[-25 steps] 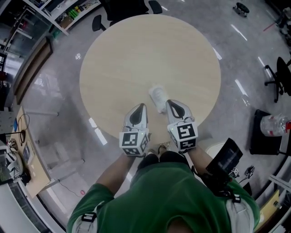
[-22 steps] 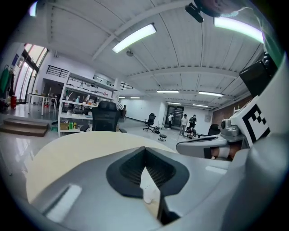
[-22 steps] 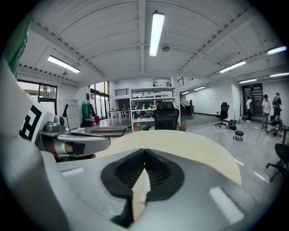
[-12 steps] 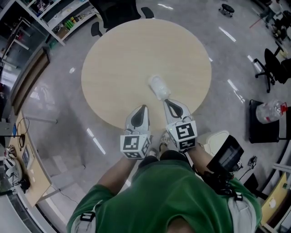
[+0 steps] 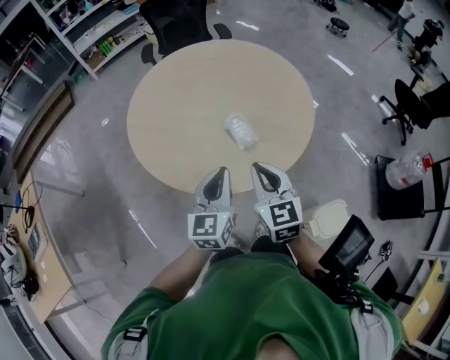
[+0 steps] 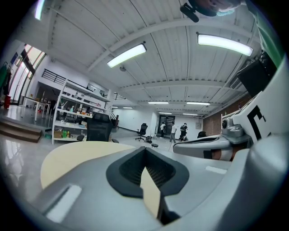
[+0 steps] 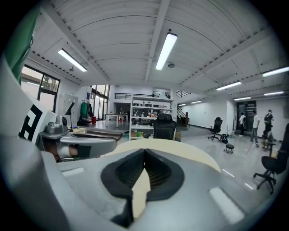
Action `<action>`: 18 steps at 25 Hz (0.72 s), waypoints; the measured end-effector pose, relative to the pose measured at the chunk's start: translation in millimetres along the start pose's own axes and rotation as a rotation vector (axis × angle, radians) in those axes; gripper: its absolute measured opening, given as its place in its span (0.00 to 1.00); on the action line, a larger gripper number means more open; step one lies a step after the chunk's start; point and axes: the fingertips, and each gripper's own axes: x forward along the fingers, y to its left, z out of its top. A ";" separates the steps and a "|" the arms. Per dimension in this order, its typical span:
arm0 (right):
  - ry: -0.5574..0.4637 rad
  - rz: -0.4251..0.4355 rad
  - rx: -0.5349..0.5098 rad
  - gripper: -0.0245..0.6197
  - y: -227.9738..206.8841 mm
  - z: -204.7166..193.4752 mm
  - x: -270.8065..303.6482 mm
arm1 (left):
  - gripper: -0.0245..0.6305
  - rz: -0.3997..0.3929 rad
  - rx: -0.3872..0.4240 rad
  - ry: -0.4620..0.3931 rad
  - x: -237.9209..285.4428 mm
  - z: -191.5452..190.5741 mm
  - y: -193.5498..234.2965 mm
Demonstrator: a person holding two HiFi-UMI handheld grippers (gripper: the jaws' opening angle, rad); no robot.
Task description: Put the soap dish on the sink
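Observation:
A small translucent white soap dish point(image 5: 242, 131) lies alone near the middle of the round beige table point(image 5: 176, 105). My two grippers hang side by side at the table's near edge, short of the dish and touching nothing. The left gripper point(image 5: 222, 171) is shut and empty; in the left gripper view its jaws meet at the tip point(image 6: 145, 149) over the tabletop point(image 6: 72, 158). The right gripper point(image 5: 256, 167) is shut too, its jaws closed together point(image 7: 144, 150) with nothing between them. The dish is hidden behind the jaws in both gripper views.
A black office chair point(image 5: 179, 21) stands at the table's far side, with shelves point(image 5: 91, 28) beyond it. On the right are another black chair point(image 5: 418, 102), a large water bottle point(image 5: 404, 172) on a black stand and a white lidded bin point(image 5: 327, 216). People point(image 6: 183, 131) stand far off.
Both grippers have drawn back from beside the soap dish toward the person and risen, still shut. The dish stays on the table, now farther ahead of the tips.

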 end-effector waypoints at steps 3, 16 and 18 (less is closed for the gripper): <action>-0.023 0.020 -0.021 0.04 3.3 6.1 -7.8 | 0.05 0.012 0.006 -0.020 -7.4 7.1 -6.8; -0.080 0.080 -0.031 0.04 -6.1 24.5 -43.9 | 0.05 0.038 -0.015 -0.054 -13.2 24.0 -39.0; -0.082 0.078 -0.023 0.04 -8.5 24.1 -45.7 | 0.05 0.031 -0.010 -0.049 -12.5 23.5 -43.0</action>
